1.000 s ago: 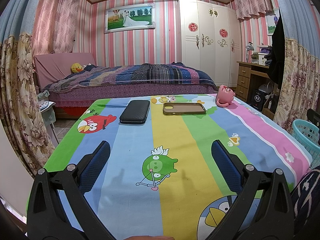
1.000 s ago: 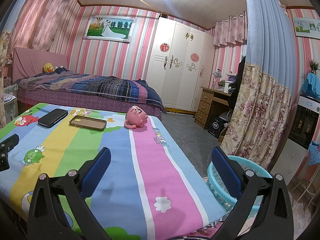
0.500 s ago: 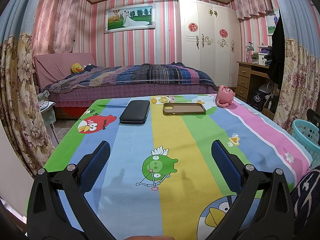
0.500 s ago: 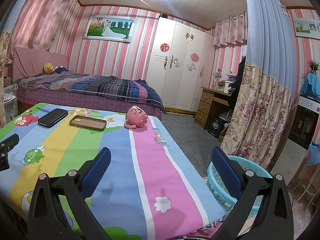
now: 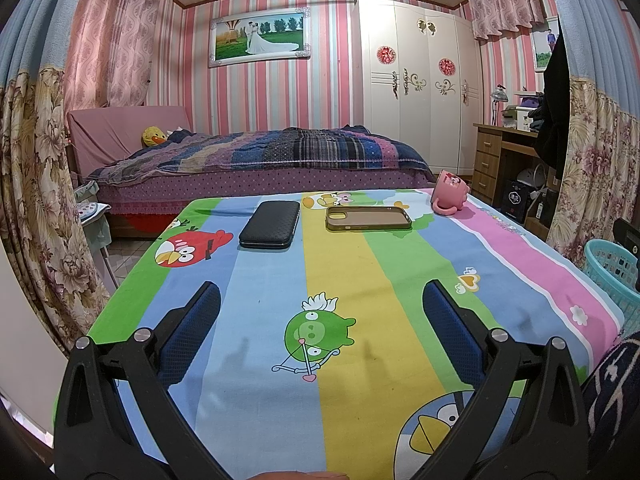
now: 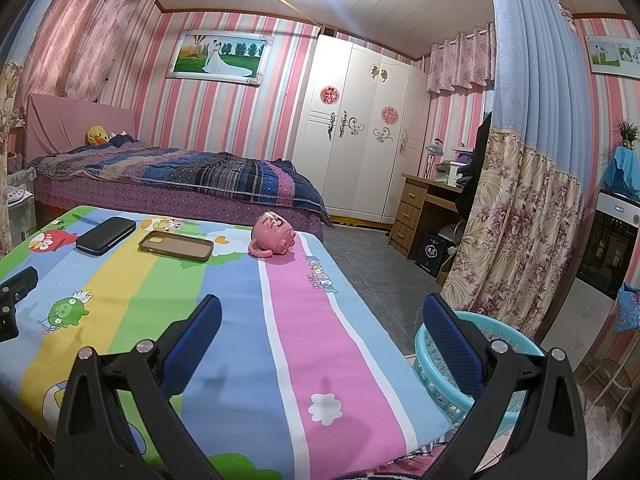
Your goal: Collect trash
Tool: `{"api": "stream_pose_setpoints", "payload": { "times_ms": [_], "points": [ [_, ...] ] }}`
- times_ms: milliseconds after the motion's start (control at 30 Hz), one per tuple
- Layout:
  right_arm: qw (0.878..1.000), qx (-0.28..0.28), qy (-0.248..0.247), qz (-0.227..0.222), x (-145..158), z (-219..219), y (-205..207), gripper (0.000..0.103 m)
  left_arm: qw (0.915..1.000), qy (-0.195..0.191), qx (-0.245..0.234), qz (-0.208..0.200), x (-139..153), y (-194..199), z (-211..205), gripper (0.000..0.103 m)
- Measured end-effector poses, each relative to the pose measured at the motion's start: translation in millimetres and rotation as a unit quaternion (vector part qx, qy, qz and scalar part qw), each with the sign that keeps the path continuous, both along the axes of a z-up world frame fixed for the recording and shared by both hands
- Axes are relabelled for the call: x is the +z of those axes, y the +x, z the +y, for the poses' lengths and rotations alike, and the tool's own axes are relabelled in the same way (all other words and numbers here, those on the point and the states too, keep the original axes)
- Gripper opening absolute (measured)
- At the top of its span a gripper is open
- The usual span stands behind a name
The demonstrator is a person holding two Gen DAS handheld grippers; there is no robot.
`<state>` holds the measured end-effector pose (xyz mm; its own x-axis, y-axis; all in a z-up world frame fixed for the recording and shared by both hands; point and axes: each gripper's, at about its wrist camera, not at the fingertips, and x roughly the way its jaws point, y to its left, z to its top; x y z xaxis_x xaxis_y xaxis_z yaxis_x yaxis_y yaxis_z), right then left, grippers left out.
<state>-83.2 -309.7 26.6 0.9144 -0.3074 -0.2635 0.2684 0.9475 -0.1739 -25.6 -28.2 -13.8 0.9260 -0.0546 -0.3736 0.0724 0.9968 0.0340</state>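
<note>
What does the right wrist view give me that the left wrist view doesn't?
Only the right wrist view shows the whole teal basket standing on the floor by the table's edge, plus the left gripper's tip. Only the left wrist view shows the table's left edge and the left gripper, open. Both show the black case, phone case and tipped pink mug.

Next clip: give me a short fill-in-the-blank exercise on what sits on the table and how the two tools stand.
1. The pink mug on the tablecloth lies on its ____.
2. The phone case lies between the mug and the ____ wallet.
3. The basket beside the table is ____ in colour.
4. The left tool and the right tool are both ____ and hold nothing.

Missing words: side; black; turquoise; open
</note>
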Motion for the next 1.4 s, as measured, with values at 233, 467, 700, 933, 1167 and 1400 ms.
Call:
{"api": "stream_pose_setpoints", "payload": {
  "times_ms": [233,467,700,933,1167,1400],
  "points": [
    [1.0,0.0,0.0,0.0,-0.1,0.7,0.1,0.098,1.0,0.0,0.0,0.0,-0.1,-0.3,0.4,0.098],
    [1.0,0.0,-0.001,0.0,-0.1,0.3,0.1,0.098,1.0,0.0,0.0,-0.001,-0.4,-0.2,0.5,0.098],
    [1.0,0.0,-0.001,0.0,-0.2,0.2,0.3,0.098,1.0,0.0,0.0,-0.001,-0.6,-0.3,0.4,0.098],
    [1.0,0.001,-0.003,0.0,-0.5,-0.8,1.0,0.098,1.0,0.0,0.0,-0.001,-0.7,-0.5,0.3,0.098],
    [1.0,0.002,-0.003,-0.001,-1.1,-2.2,2.8,0.098,1.0,-0.001,0.001,-0.003,3.0,1.5,-1.3,0.098],
    [1.0,0.002,-0.003,-0.003,-1.2,-4.2,3.0,0.098,1.0,-0.002,0.001,-0.005,3.1,0.6,-1.1,0.098]
  ]
}}
